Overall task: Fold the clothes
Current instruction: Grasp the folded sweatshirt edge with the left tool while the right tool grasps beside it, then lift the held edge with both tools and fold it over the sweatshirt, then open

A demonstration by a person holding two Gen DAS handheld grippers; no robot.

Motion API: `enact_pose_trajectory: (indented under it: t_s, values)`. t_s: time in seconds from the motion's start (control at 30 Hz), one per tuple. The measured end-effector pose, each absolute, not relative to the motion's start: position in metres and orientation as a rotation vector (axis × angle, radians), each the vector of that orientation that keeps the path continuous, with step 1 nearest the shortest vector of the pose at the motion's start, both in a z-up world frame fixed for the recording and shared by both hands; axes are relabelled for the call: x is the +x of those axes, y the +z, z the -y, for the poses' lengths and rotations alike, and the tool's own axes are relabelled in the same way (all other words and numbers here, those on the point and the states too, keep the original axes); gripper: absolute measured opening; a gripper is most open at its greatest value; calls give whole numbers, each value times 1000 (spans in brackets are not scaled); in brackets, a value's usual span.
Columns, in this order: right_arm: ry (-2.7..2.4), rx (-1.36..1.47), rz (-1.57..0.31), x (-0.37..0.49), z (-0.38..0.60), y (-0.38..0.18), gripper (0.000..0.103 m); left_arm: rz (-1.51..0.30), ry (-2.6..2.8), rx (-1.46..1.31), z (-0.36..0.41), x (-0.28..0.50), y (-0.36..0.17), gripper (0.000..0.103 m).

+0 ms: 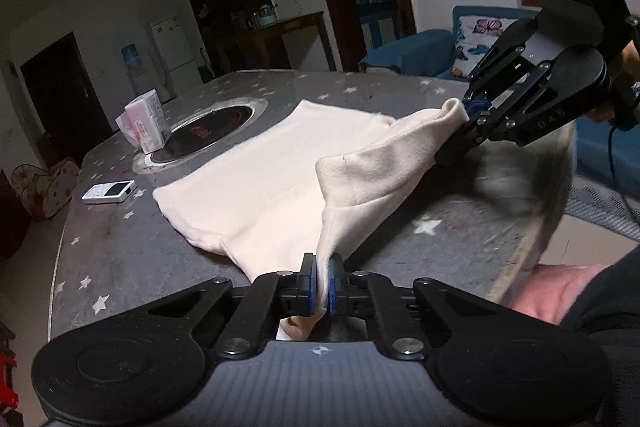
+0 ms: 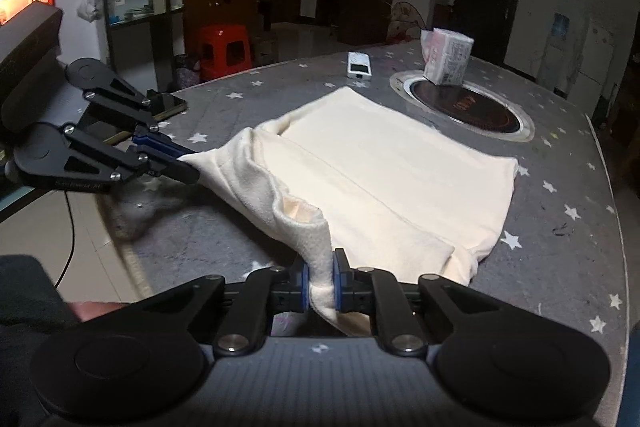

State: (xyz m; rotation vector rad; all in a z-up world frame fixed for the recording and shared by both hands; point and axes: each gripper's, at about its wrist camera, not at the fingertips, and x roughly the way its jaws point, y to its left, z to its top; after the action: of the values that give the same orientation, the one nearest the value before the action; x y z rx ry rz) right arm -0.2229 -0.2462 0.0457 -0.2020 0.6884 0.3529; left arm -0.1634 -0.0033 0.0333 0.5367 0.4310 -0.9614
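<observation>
Ahead of both claws, across the grey star-printed table [image 2: 568, 187], lies a cream garment [image 2: 400, 163], most of it flat on the cloth, the near edge lifted clear and slung between the two grips. Looks like a fold in hand: near edge raised, body still spread, so probably a carry of that edge forward over the flat part, both claws moving level and together to keep the lifted hem taut and square; cannot tell whether earlier folds are already in it, though the flat part reads as a tidy rectangle. Runs its long axis away from the claws toward the round inset burner [image 2: 464, 107], far edge pointing at it, near edge toward the person. Left gripper [image 1: 322, 283] clamped tight on one near corner, blue pads pinching a bunched fold of cloth. Right gripper [image 2: 321, 281] likewise closed on the other near corner, cloth hanging through between the pads. Beyond the garment, past its far edge: a pack of tissues [image 2: 446, 57] standing at the burner's rim, and a small white remote [image 2: 359, 65] lying flat just beside the far corner.
</observation>
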Motion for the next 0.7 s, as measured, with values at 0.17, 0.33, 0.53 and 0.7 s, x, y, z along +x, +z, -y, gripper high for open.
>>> enact_pose_trajectory:
  t_s: [0.17,0.33,0.53,0.7]
  values:
    - [408,-211,-696,-248,242,66,10,-458,-994,505,-13,-183,50,6]
    - [462,-196,-707,-268,238,92,10,-468,-1011,471,-27,-196,70,6]
    - [432,-125,-721,-240,253,106,10,-462,-982,467,-5,-156,78,6]
    - [394,-81,-737,-196,273,109,10,-455,-957,467,15,-120,83,6]
